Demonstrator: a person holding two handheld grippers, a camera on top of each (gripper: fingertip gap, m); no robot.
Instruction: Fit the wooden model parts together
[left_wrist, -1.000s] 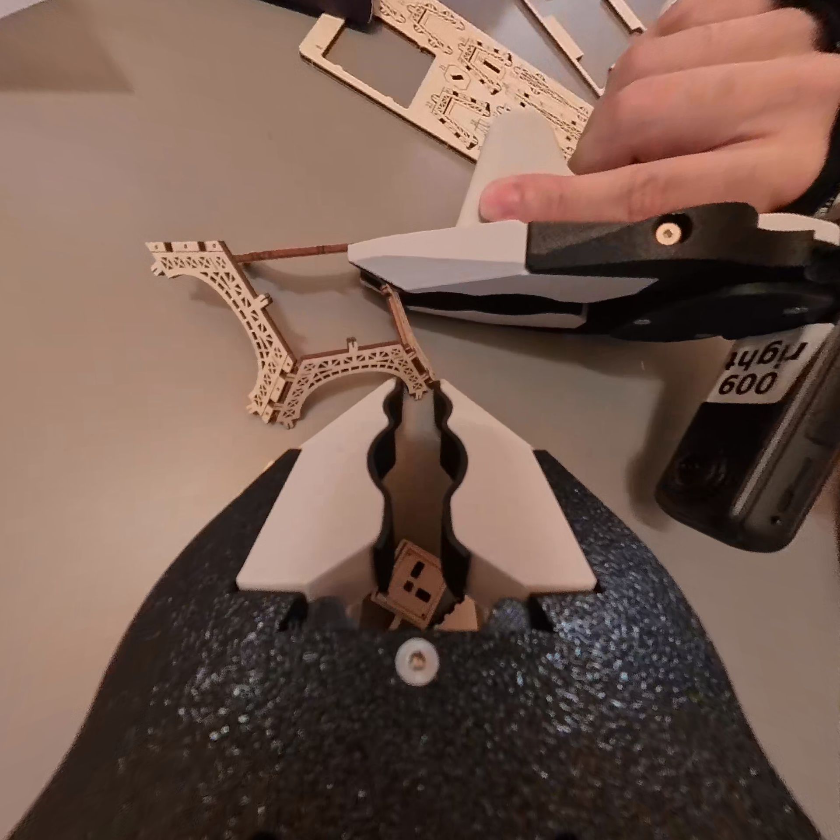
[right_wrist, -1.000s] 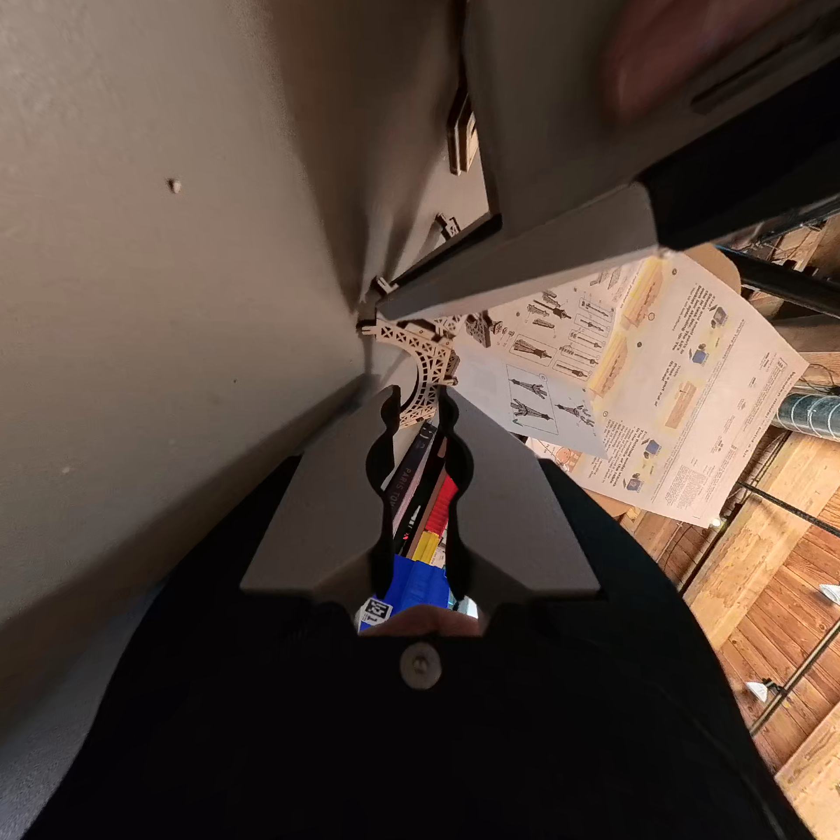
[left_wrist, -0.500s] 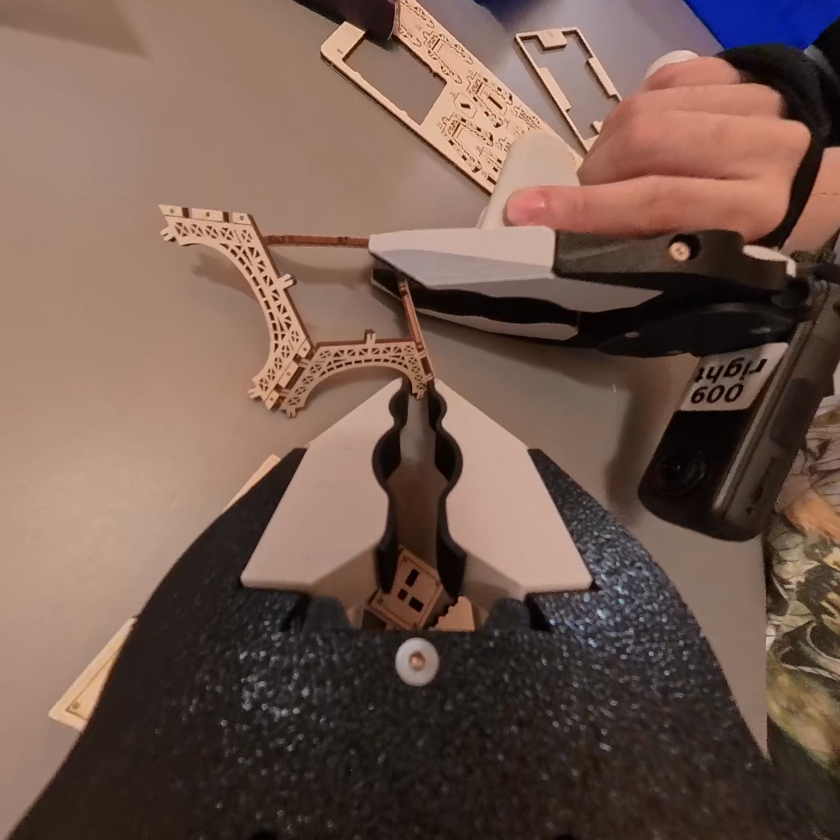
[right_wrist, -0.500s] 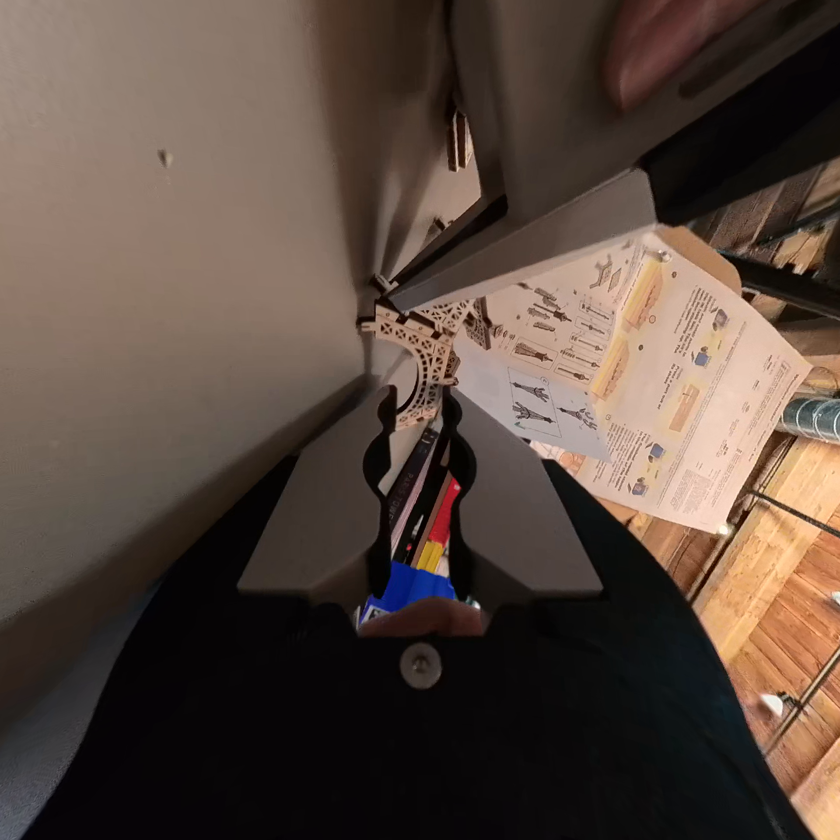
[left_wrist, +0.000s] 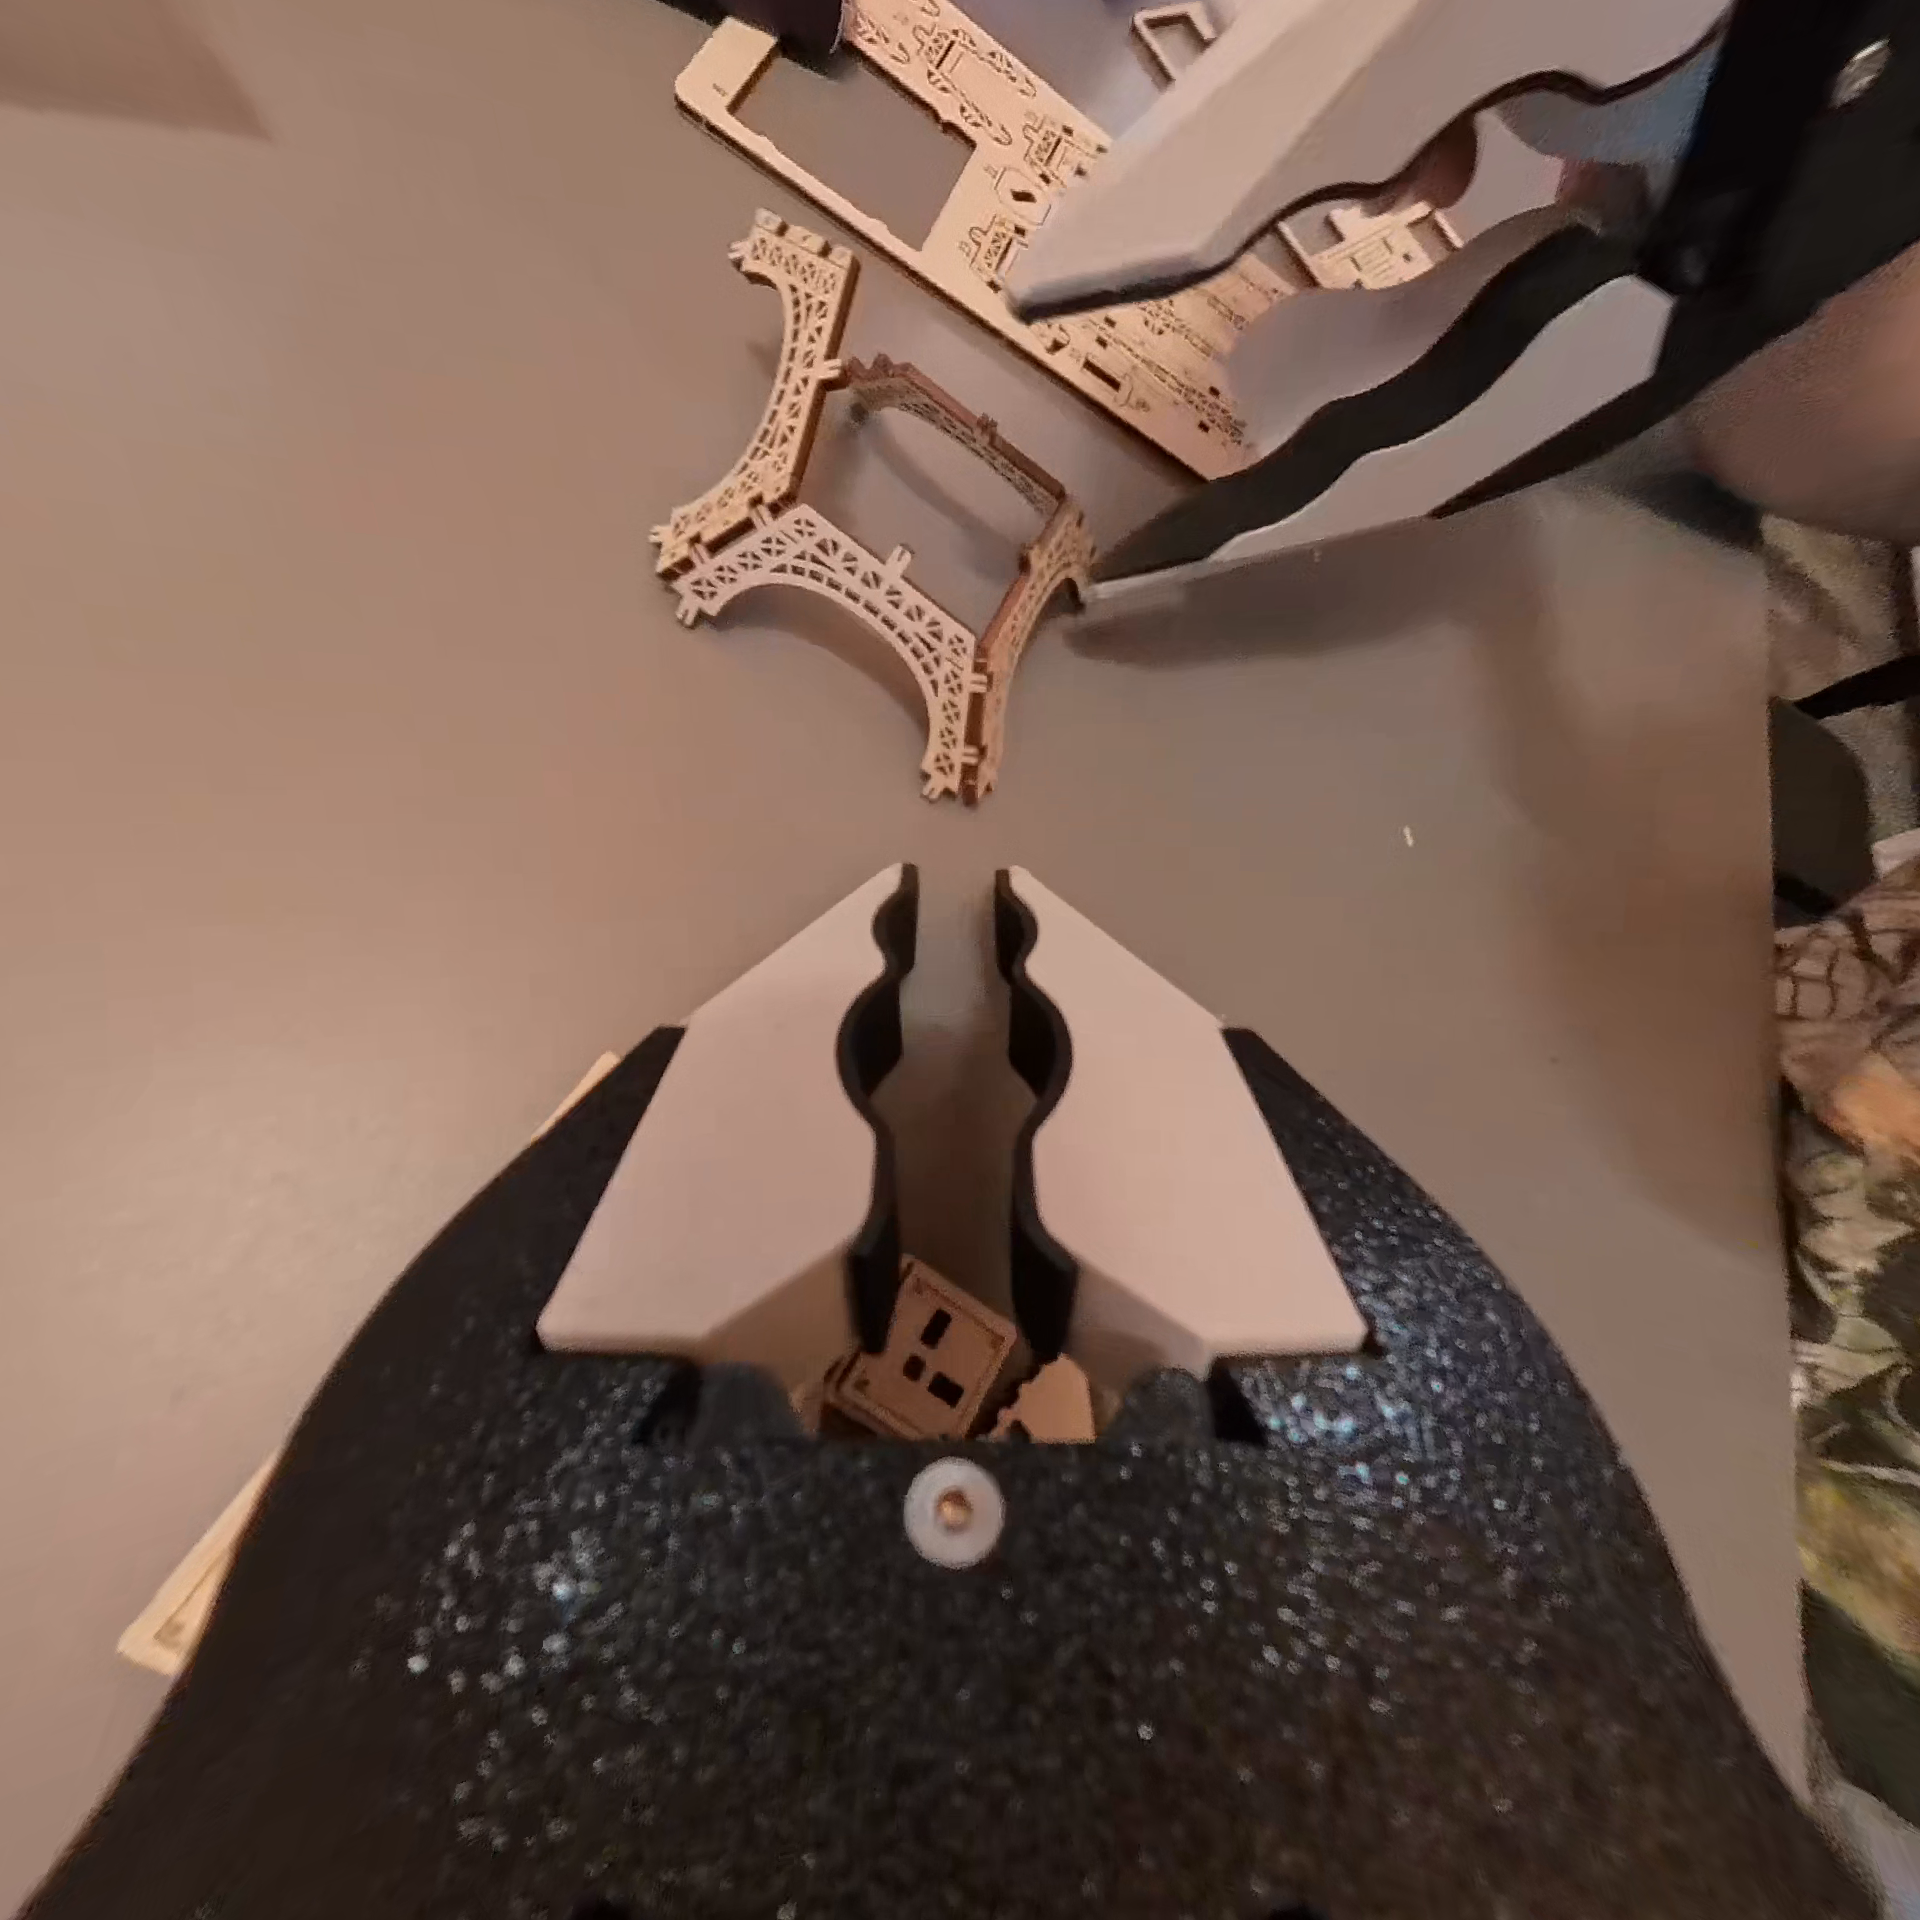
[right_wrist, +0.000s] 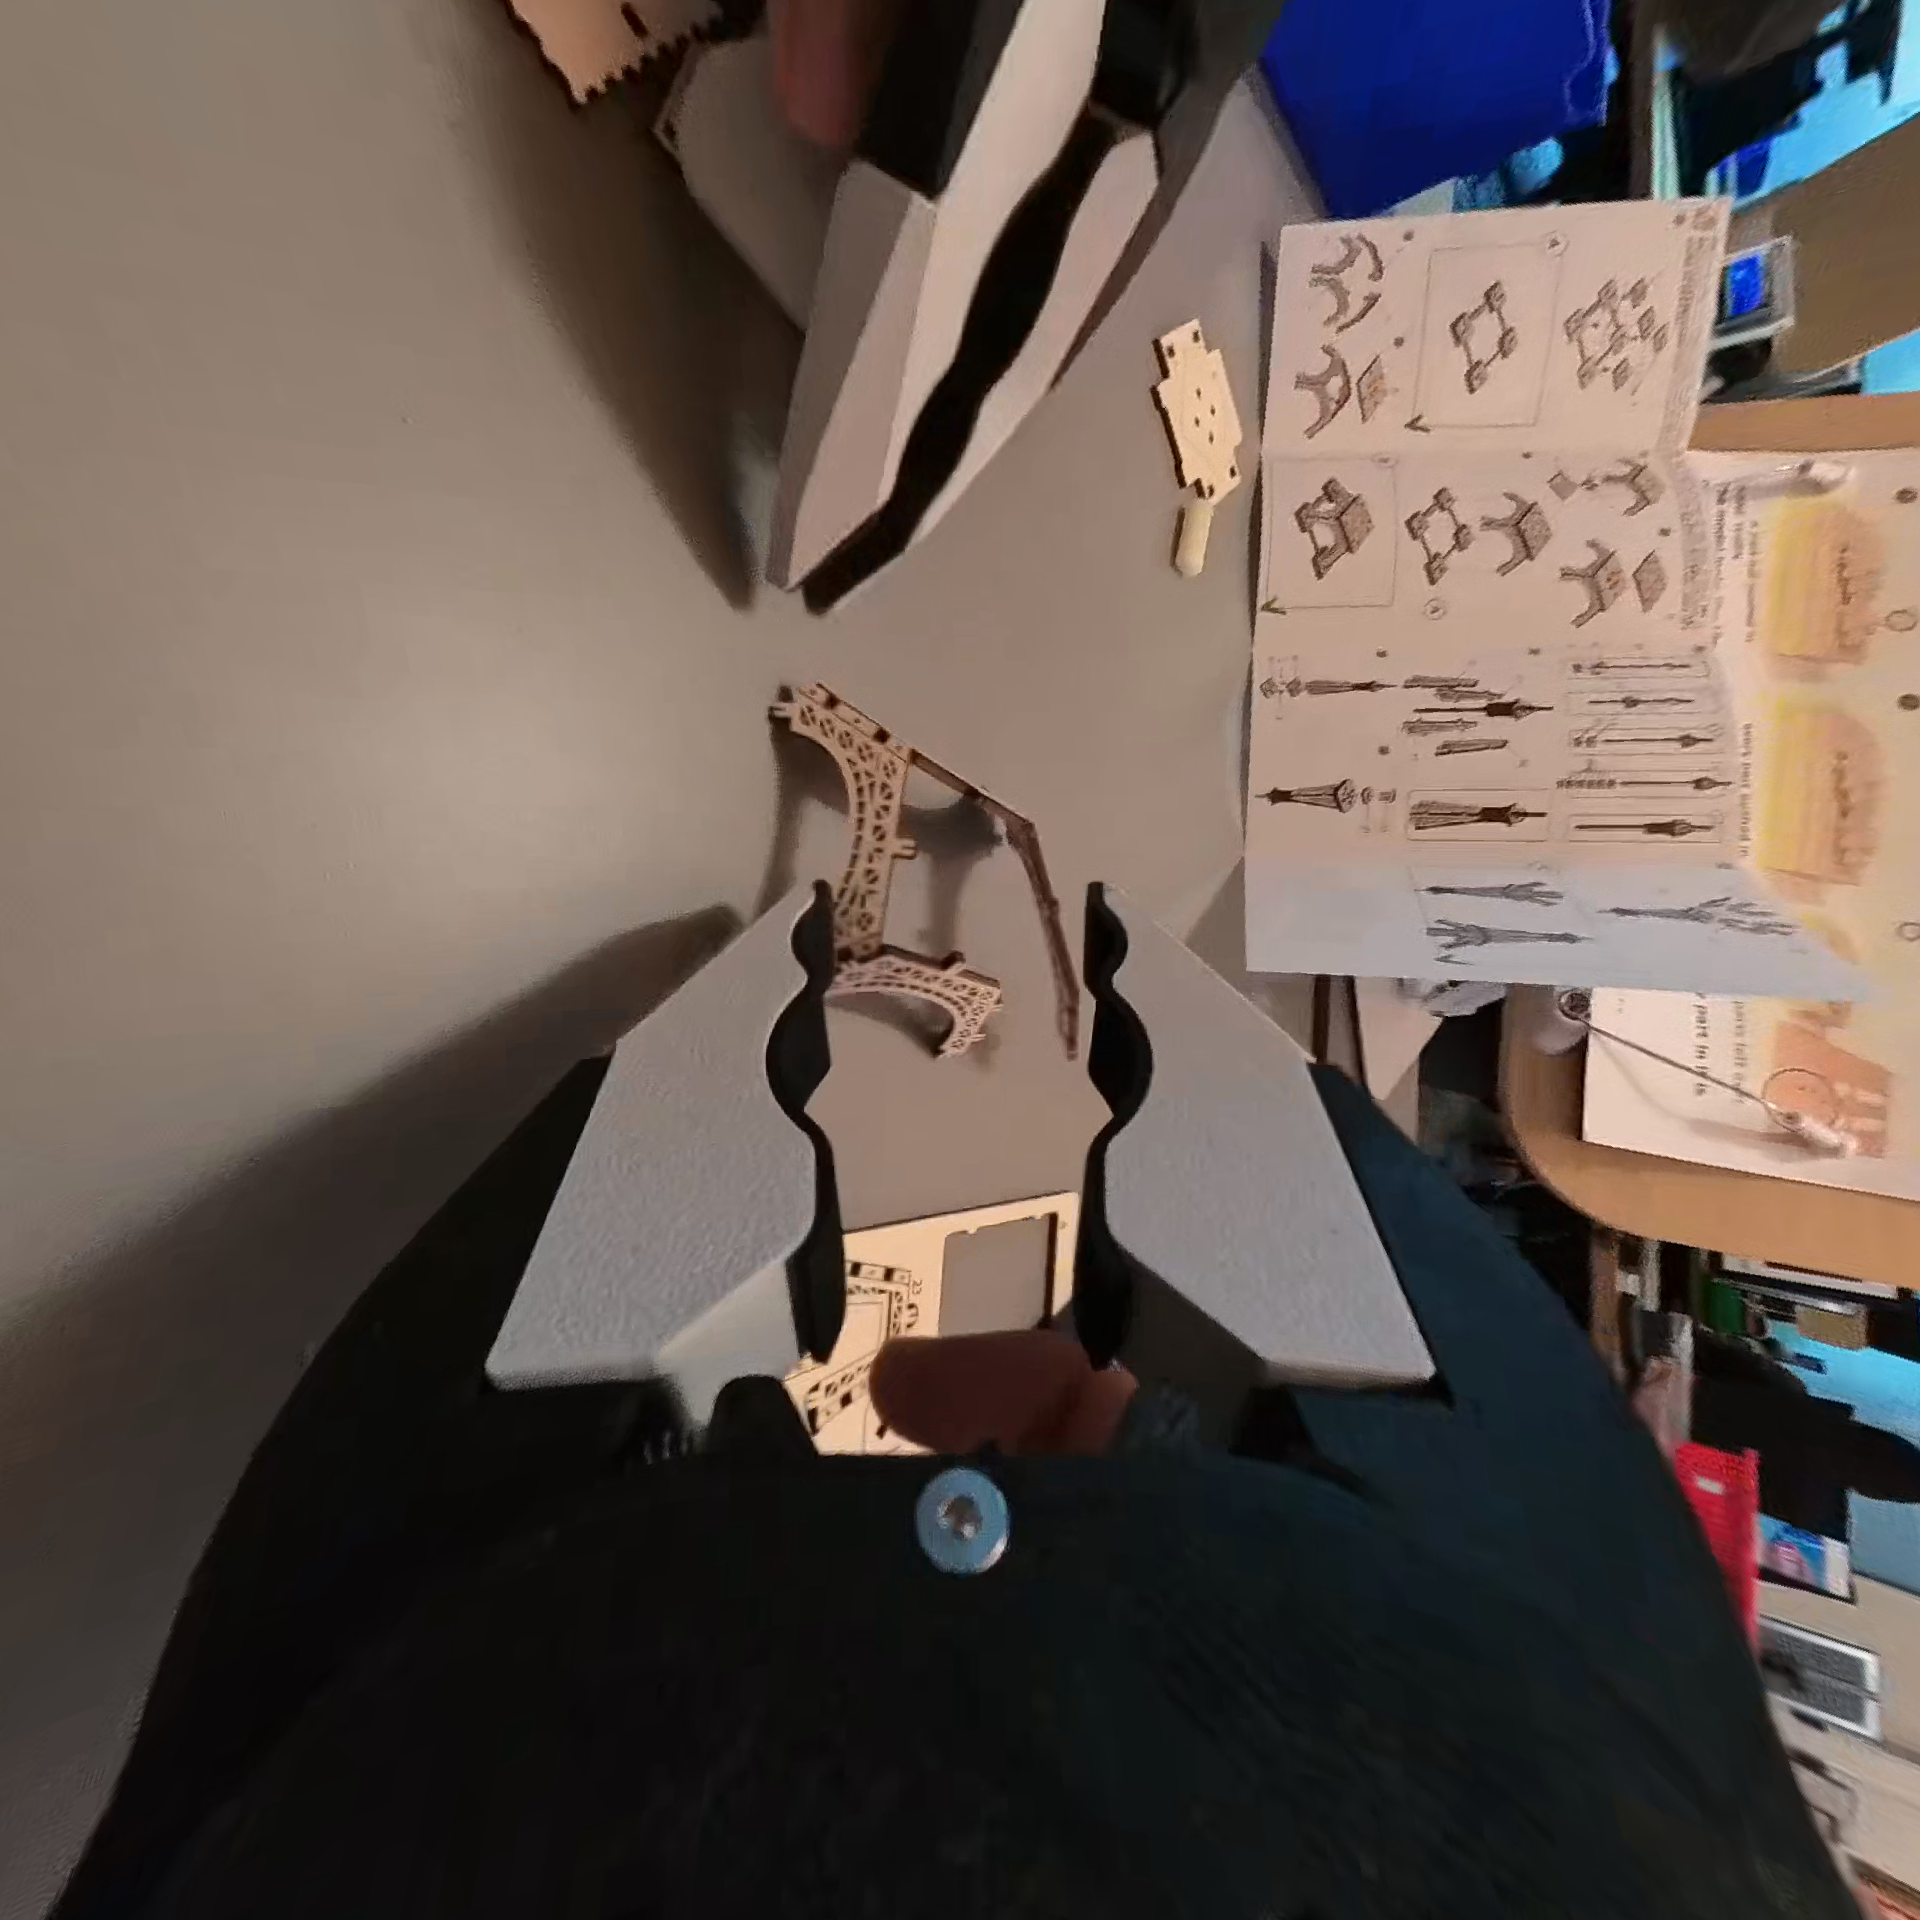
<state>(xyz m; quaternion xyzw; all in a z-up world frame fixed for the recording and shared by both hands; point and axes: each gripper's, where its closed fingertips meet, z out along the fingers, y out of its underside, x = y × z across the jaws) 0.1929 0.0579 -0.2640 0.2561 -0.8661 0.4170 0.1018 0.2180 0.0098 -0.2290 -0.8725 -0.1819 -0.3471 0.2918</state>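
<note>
Left gripper (left_wrist: 951, 883): jaws nearly closed, a narrow gap between the tips, nothing gripped. It hovers over bare table (left_wrist: 312, 727), just short of the lattice arch assembly (left_wrist: 831, 561). A small slotted wooden square (left_wrist: 925, 1351) shows deep in the throat behind the pads; whether it is held or merely lies beneath cannot be told.

Right gripper (right_wrist: 956, 904): jaws wide apart, empty. In its own view the assembly (right_wrist: 883, 883) sits between and just beyond the tips. In the left wrist view the lower fingertip (left_wrist: 1101, 597) appears to touch or almost touch the assembly's right-hand corner.

The assembly is three or four arched leg panels joined into an open frame, lying towards the middle of the table.

Judgement: the frame is free of both grippers and needs re-gripping before further fitting. Recommended: close on a solid joint or corner, not on the thin lattice span, which looks fragile. Steady with one gripper and press the mating part square into its slots with the other.

Surroundings: a punched-out part sheet (left_wrist: 935, 156) lies by the far edge, just behind the assembly. A loose notched plate (right_wrist: 1195, 416) and small peg (right_wrist: 1193, 535) lie beside the instruction sheet (right_wrist: 1507, 623) at the table edge. Nothing blocks the approach; the two grippers crowd each other at the right corner.
</note>
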